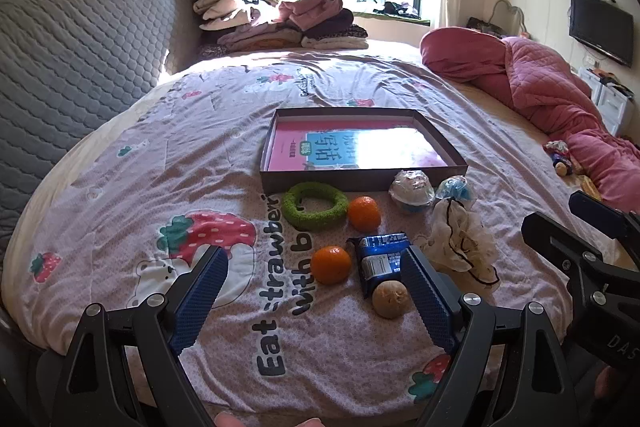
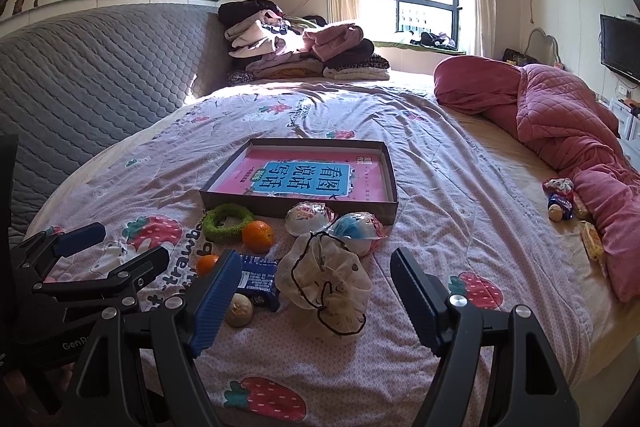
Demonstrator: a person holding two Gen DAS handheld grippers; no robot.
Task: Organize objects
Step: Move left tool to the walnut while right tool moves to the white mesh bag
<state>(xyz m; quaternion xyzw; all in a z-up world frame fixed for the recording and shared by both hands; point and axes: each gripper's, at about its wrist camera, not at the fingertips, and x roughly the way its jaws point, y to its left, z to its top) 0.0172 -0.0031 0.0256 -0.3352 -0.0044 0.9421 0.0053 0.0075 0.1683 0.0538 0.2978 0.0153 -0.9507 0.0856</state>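
A shallow cardboard box (image 1: 362, 173) (image 2: 298, 205) with a pink book inside lies on the bed. Before it sit a green ring (image 1: 314, 205) (image 2: 226, 223), two oranges (image 1: 364, 213) (image 1: 331, 265) (image 2: 258, 236), a blue snack packet (image 1: 380, 259) (image 2: 258, 281), a tan ball (image 1: 390, 299) (image 2: 239, 310), a white net pouch (image 1: 462, 241) (image 2: 326, 287) and two wrapped round toys (image 1: 412, 189) (image 2: 356, 231). My left gripper (image 1: 314, 307) hovers open over the near orange, packet and ball. My right gripper (image 2: 316, 299) stands open around the pouch, touching nothing.
The strawberry-print quilt (image 1: 160, 155) covers the bed. A pink quilted blanket (image 1: 560, 95) lies bunched at the right, with small items (image 2: 564, 205) beside it. Folded clothes (image 1: 280, 19) are stacked at the grey headboard (image 1: 80, 55).
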